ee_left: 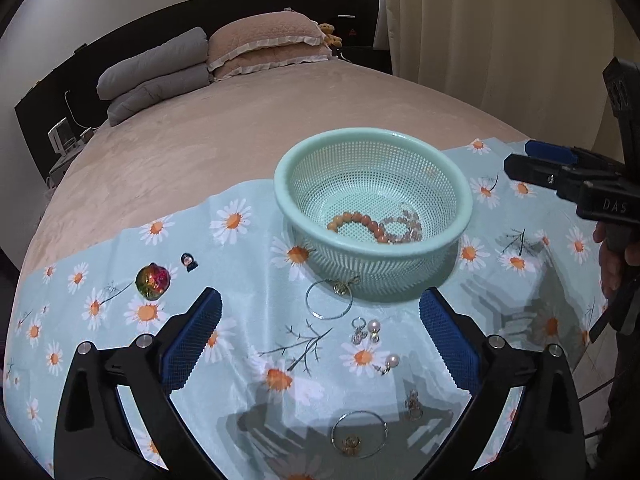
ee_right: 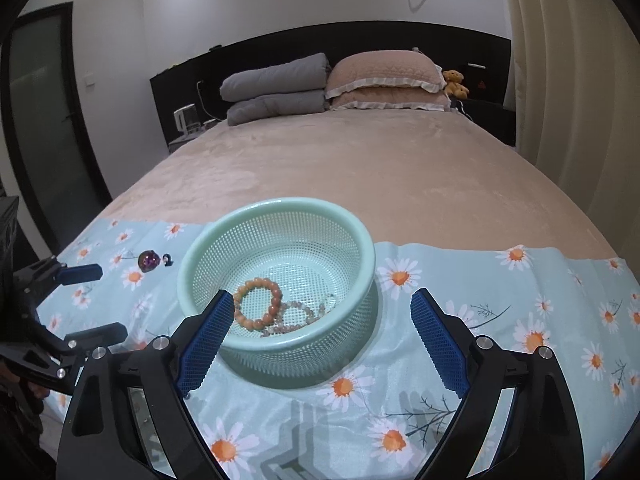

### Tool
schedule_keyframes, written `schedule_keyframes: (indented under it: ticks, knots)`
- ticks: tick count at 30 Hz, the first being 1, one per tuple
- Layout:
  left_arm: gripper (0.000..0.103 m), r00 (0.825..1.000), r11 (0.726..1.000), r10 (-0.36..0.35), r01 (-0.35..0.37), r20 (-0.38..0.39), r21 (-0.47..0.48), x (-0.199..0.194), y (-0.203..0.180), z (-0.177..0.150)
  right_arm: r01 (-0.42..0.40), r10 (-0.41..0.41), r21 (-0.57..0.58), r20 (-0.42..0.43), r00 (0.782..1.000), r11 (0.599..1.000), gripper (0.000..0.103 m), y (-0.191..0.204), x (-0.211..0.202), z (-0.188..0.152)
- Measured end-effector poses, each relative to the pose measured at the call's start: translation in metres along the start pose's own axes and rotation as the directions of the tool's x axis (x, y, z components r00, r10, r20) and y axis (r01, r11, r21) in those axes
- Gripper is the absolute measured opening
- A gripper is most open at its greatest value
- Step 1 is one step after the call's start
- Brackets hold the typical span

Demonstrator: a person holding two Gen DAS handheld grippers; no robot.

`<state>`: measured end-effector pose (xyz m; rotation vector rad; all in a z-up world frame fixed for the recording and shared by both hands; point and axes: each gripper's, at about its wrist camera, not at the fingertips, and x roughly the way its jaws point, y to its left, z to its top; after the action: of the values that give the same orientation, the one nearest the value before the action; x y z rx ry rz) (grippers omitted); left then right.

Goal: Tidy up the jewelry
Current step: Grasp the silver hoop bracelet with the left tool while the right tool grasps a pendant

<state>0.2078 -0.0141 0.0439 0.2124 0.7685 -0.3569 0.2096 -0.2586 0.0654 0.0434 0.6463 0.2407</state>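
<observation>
A mint green mesh basket [ee_left: 460, 196] [ee_right: 200, 248] stands on a daisy-print cloth and holds an orange bead bracelet [ee_left: 362, 220] [ee_right: 258, 302] and a pale bead bracelet [ee_left: 404, 226] [ee_right: 298, 316]. In front of it on the cloth lie a silver hoop with a gold charm [ee_left: 329, 300], pearl earrings [ee_left: 370, 330], another pearl earring [ee_left: 390, 362], a second hoop [ee_left: 359, 434] and a small charm [ee_left: 414, 404]. My left gripper [ee_left: 320, 334] is open above these pieces. My right gripper [ee_right: 322, 336] is open and empty over the basket's near rim.
An iridescent round ornament [ee_left: 153, 281] [ee_right: 148, 260] and a small dark figurine [ee_left: 189, 262] [ee_right: 167, 259] lie left of the basket. The cloth [ee_left: 240, 320] covers the foot of a beige bed [ee_left: 240, 140] with pillows at the head. Curtains hang at the right.
</observation>
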Motion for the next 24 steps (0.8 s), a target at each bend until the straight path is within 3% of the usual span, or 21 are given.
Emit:
schedule_keyframes:
  ticks: [11,19,24]
  knots:
    - [0.097,0.996,0.999,-0.030,0.032,-0.081,0.021,-0.001,-0.007,-0.065,-0.104,0.102,-0.160,-0.018,0.995,0.982,0.086,0.045,-0.015,-0.049]
    - [0.097,0.987,0.998,-0.061,0.064,-0.149,0.018,0.018,-0.014,-0.093,-0.215,0.195,-0.204,-0.110,0.975,0.955,0.085,0.066,-0.002,-0.101]
    - [0.095,0.989,0.999,-0.039,0.044,-0.139,0.031,0.026,-0.015,-0.099,-0.259,0.225,-0.244,-0.158,0.961,0.935,0.084,0.082,0.008,-0.121]
